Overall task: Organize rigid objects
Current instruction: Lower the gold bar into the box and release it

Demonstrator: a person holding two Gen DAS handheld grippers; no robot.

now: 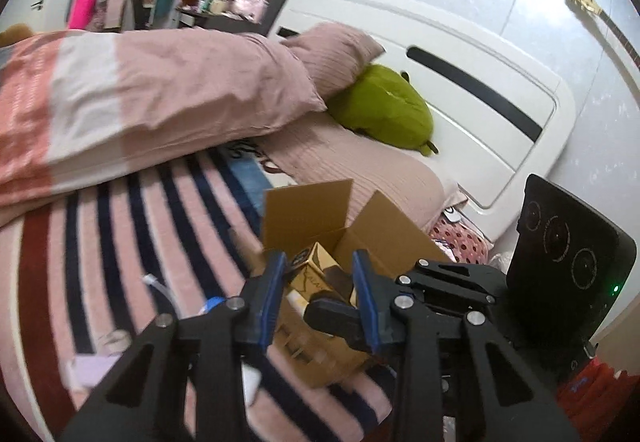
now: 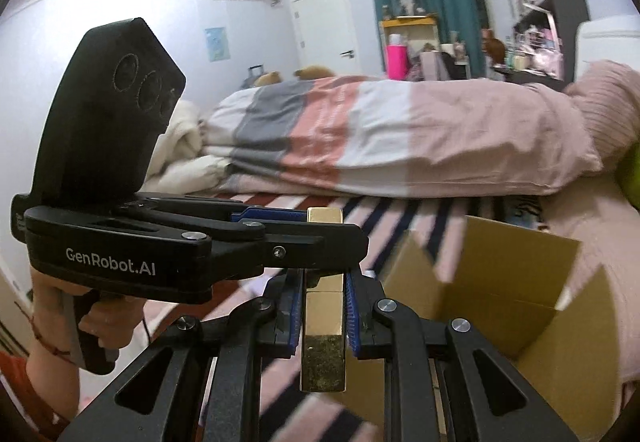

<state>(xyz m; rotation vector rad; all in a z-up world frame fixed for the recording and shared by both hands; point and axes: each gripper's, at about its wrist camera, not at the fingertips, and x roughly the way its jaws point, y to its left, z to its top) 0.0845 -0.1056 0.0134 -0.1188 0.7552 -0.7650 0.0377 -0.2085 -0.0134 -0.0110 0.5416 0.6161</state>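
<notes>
Nearest the right wrist camera, a gold box [image 2: 323, 338] is seen clamped upright between the blue pads [image 2: 353, 316] of the right gripper [image 2: 322, 316]. Its upper end is also pinched by the left gripper [image 2: 325, 222], which reaches in sideways from the left and is marked "GenRobot.AI". The left gripper's handle is held by a hand [image 2: 60, 306] at the lower left. To the right of the gold box, an open carton [image 2: 520, 306] is seen on the bed, its flaps standing up; from this view its inside is not shown.

From the left wrist camera, the left gripper [image 1: 320, 282] is seen with its blue pads [image 1: 269, 294] set apart around a tan and gold box end [image 1: 316, 270], with the black tip of the right gripper [image 1: 332, 316] lying across between them. Whether the pads press that box cannot be told from this view alone. The carton [image 1: 320, 218] is seen just behind, resting on a striped blanket [image 1: 120, 250]. The right gripper's black body [image 1: 568, 270] stands at the right edge, a green light lit on it.

Farther back, a pink and white duvet [image 1: 120, 102], a pink pillow [image 1: 336, 54] and a green plush [image 1: 384, 106] are laid against a white headboard [image 1: 460, 62].
</notes>
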